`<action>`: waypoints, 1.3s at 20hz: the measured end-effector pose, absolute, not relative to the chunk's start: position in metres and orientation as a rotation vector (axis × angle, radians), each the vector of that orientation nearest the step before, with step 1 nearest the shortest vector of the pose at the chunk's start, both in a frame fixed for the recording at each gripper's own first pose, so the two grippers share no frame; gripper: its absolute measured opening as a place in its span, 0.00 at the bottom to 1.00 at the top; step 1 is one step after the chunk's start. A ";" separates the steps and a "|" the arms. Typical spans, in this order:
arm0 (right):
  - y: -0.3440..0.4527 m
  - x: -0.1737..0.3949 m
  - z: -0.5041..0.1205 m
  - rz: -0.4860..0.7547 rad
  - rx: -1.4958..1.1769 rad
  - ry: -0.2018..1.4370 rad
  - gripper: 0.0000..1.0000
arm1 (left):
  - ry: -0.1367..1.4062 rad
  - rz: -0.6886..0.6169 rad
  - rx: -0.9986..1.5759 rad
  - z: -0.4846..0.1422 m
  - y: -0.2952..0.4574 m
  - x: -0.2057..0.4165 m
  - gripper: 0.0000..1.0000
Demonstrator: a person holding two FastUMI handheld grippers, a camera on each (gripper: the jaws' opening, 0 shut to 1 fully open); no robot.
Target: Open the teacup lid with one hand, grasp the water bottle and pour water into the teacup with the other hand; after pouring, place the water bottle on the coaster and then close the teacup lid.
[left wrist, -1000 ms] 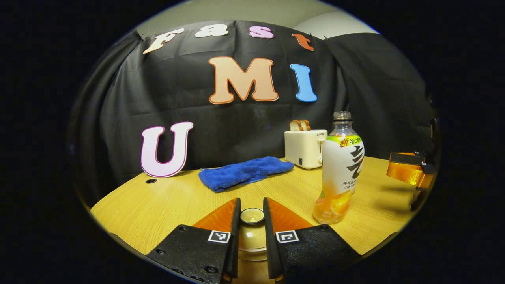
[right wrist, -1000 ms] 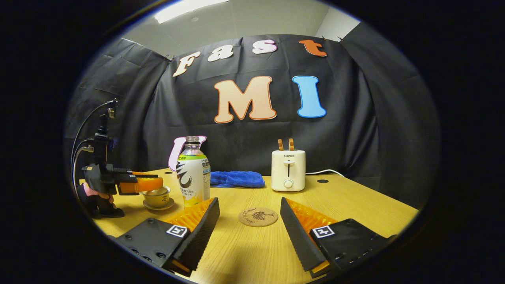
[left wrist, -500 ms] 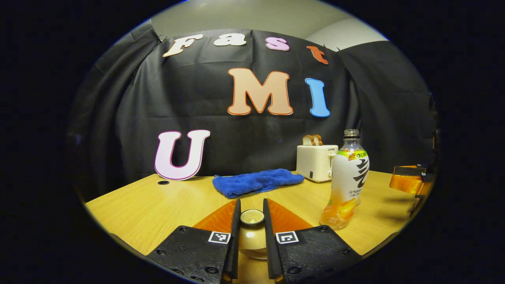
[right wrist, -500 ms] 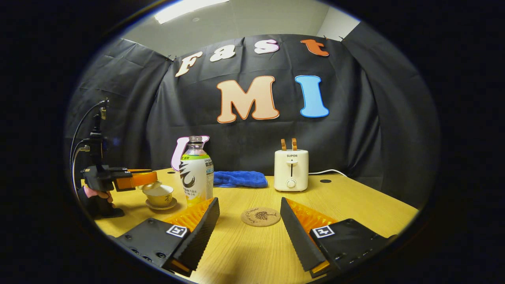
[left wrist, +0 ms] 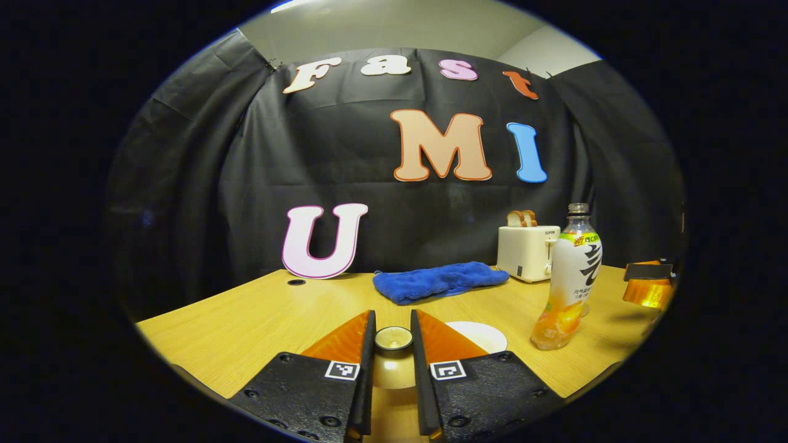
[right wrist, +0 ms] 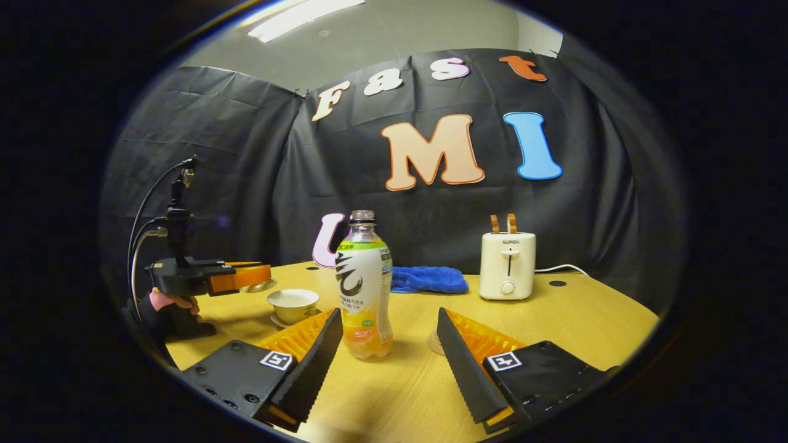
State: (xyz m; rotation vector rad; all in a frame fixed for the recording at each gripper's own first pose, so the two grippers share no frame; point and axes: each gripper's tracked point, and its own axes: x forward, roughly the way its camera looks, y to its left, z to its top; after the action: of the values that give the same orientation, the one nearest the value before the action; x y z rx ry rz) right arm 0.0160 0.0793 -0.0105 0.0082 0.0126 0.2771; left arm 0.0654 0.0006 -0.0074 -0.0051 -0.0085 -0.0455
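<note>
Left gripper view: the left gripper (left wrist: 393,344) is closing its two fingers on the knob of the teacup lid (left wrist: 393,363), holding the lid up off the cup, above the wooden table (left wrist: 258,314).
Teacup from the left: the rim of the open teacup (left wrist: 483,335) is showing just right of the fingers, partly hidden behind them.
Right gripper view: the right gripper (right wrist: 388,360) is holding its fingers wide apart and gripping nothing.
Water bottle: the water bottle (right wrist: 364,289) is standing upright on the table, uncapped, framed between the open fingers but farther off, touching neither; its lower part is holding orange liquid. In the left gripper view the water bottle (left wrist: 569,280) is standing to the right, beside the cup.
Teacup and saucer: the teacup (right wrist: 292,304) is sitting uncovered on its saucer, left of the bottle.
Left gripper from afar: the left gripper (right wrist: 249,280) is hanging beside and above the cup, a hand (right wrist: 175,301) gripping its handle.
Coaster: the coaster (right wrist: 434,341) is peeking out at the base of the right finger, mostly hidden.
Background: a blue cloth (right wrist: 428,280) and a toaster (right wrist: 507,266) are lying and standing near the back wall.
Right gripper from the left: its orange finger (left wrist: 646,286) is showing at the far right edge.
</note>
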 end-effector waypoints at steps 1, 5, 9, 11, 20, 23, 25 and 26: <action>0.084 0.020 -0.012 0.282 0.009 0.016 0.96 | -0.008 -0.035 -0.008 -0.008 0.007 0.063 0.27; 0.106 0.036 -0.016 0.284 0.006 0.032 0.99 | -0.009 -0.002 -0.006 -0.009 0.029 0.057 0.27; 0.118 0.053 -0.027 0.258 -0.007 0.090 0.97 | -0.009 0.011 -0.007 -0.009 0.043 0.053 0.27; 0.118 0.062 -0.032 0.241 -0.008 0.122 0.94 | -0.008 0.001 -0.007 -0.009 0.044 0.051 0.27; 0.120 0.091 -0.043 0.168 -0.014 0.181 0.94 | -0.007 -0.029 -0.007 -0.011 0.040 0.052 0.27; 0.124 0.096 -0.047 0.178 -0.021 0.201 0.94 | -0.007 -0.022 -0.008 -0.012 0.044 0.051 0.27; 0.125 0.093 -0.046 0.175 -0.028 0.205 0.72 | -0.008 -0.015 -0.007 -0.011 0.047 0.052 0.27; 0.127 0.094 -0.046 0.179 -0.032 0.199 0.72 | -0.007 -0.015 -0.007 -0.011 0.048 0.052 0.27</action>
State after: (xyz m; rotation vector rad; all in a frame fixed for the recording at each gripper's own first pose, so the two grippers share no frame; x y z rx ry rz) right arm 0.0942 0.1270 -0.0461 -0.0315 0.1992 0.1791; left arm 0.0516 0.0475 -0.0114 -0.0073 -0.0072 -0.0154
